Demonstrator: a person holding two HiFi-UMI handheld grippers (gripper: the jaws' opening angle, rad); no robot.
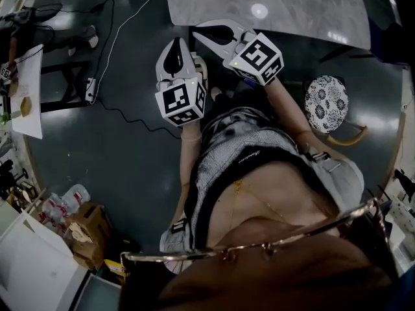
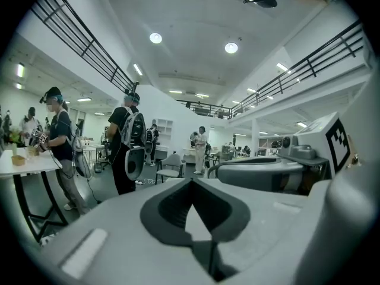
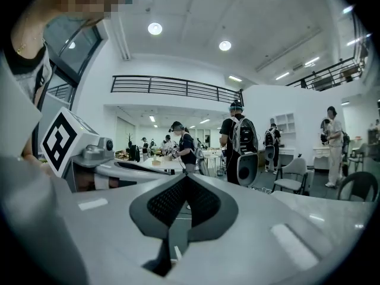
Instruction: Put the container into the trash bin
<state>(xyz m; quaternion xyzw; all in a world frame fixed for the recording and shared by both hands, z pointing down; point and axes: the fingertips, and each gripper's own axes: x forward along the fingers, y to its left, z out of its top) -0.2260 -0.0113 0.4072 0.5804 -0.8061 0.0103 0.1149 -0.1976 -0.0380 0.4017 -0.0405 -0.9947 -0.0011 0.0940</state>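
Observation:
I hold both grippers up in front of my chest, pointing almost level across the room. In the head view my left gripper (image 1: 176,43) is shut and holds nothing. Just to its right, my right gripper (image 1: 196,34) is also shut and holds nothing. The left gripper view shows the dark pads of the left gripper (image 2: 191,181) meeting at their tips, with the right gripper (image 2: 279,171) alongside. In the right gripper view the right gripper (image 3: 185,176) has its tips together, and the left gripper (image 3: 101,159) sits at the left. No container or trash bin shows in any view.
A marble tabletop (image 1: 272,5) lies ahead, above the grippers. A round patterned stool (image 1: 326,102) stands at the right. At lower left are a cardboard box (image 1: 87,225) and bottles; a cable (image 1: 110,102) runs over the dark floor. People with backpacks (image 2: 127,141) and a chair (image 3: 294,180) stand further off.

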